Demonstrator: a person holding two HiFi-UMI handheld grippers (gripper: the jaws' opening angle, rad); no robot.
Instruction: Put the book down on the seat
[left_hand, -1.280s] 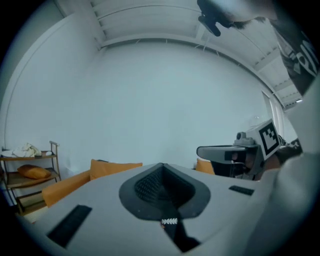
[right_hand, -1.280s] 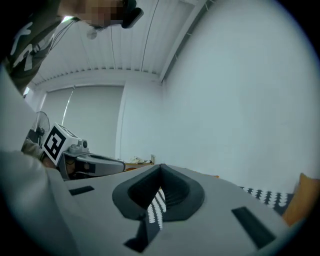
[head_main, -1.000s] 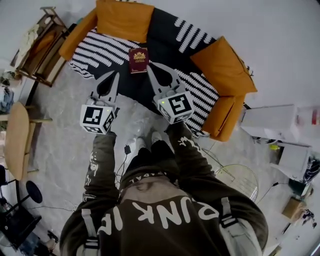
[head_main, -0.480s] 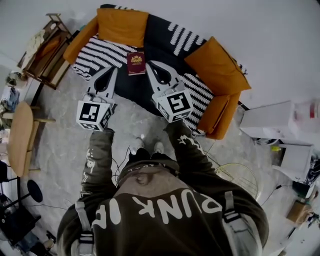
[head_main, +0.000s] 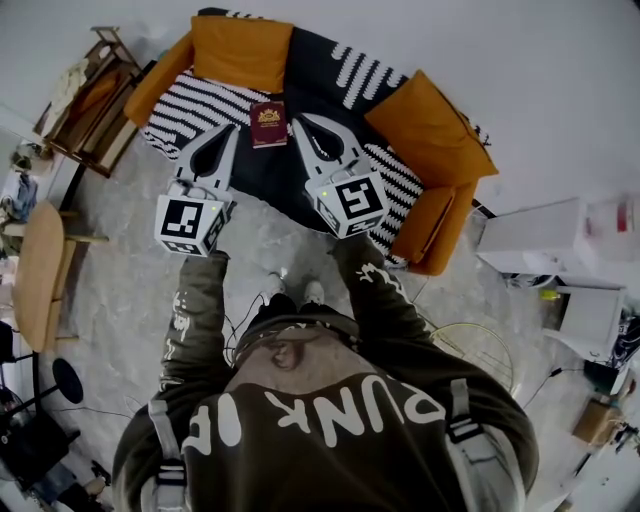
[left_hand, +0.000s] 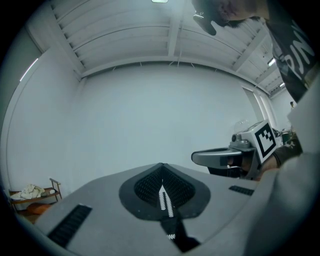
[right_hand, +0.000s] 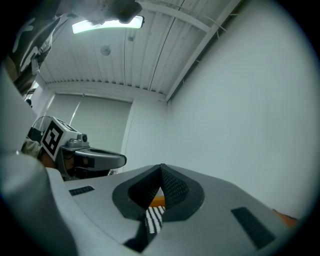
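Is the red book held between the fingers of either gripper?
No, the red book lies on the sofa seat between the left gripper and the right gripper, both shut and empty.

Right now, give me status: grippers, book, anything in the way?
Left gripper, right gripper shut, empty. Book flat on sofa seat, not held. Nothing in the way.
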